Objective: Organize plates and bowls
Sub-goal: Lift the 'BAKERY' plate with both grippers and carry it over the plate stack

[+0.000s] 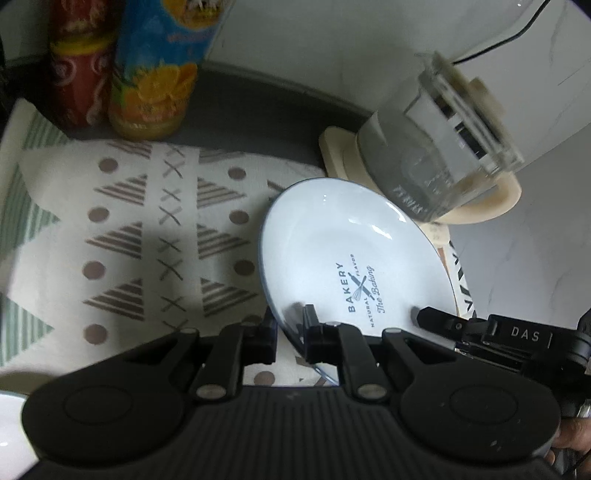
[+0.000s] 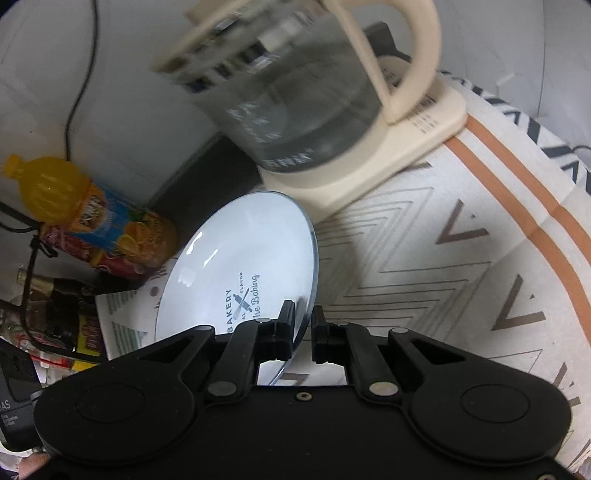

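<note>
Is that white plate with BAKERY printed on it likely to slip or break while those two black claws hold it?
The plate looks glossy, so probably slippery. It keeps its shape: likely stiff, breakable. Left gripper and right gripper pinch only its rim.

1. At the upper right of my left wrist view I see a glass kettle (image 1: 424, 155) with a cream handle, blurred, sitting on a cream base (image 1: 334, 147).
2. At the upper left of that view stands an orange juice bottle (image 1: 159, 70) with a blue label, touching a red bottle (image 1: 79, 74) on its left.
3. A patterned cloth (image 1: 129, 236) with brown dots, crosses and striped triangles fills the left and centre.
4. A black cable (image 1: 509, 35) runs along the white wall at the top right.
5. In my right wrist view, a chevron cloth (image 2: 424, 258) with an orange stripe covers the right side.
6. At the lower left of that view sits some clutter (image 2: 55, 317), too blurred to name.
</note>
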Action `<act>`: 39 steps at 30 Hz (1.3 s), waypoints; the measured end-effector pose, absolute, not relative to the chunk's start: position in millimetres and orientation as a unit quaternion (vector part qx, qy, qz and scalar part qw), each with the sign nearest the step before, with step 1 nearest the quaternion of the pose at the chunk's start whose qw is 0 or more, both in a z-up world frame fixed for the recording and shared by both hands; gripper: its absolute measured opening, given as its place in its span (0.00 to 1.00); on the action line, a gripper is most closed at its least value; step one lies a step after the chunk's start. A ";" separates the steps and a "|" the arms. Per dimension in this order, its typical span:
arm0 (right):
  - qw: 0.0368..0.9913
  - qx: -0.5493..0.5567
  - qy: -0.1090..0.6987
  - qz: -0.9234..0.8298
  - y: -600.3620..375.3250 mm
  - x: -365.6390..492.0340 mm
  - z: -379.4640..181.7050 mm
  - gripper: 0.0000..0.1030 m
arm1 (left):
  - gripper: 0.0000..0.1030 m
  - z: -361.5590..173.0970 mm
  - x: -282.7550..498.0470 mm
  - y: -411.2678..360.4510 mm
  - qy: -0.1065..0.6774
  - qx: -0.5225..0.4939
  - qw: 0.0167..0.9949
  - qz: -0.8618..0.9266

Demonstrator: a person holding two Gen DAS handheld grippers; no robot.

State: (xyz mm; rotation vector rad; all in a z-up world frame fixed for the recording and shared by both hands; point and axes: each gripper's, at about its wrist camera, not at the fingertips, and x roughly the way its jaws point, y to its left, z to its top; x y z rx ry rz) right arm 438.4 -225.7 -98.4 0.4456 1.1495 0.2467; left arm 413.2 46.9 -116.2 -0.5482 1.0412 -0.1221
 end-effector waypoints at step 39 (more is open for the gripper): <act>0.850 0.206 0.472 0.113 -120.0 295.1 -55.9 0.09 | 0.11 -66.4 287.6 147.0 0.450 -0.230 0.858 -0.092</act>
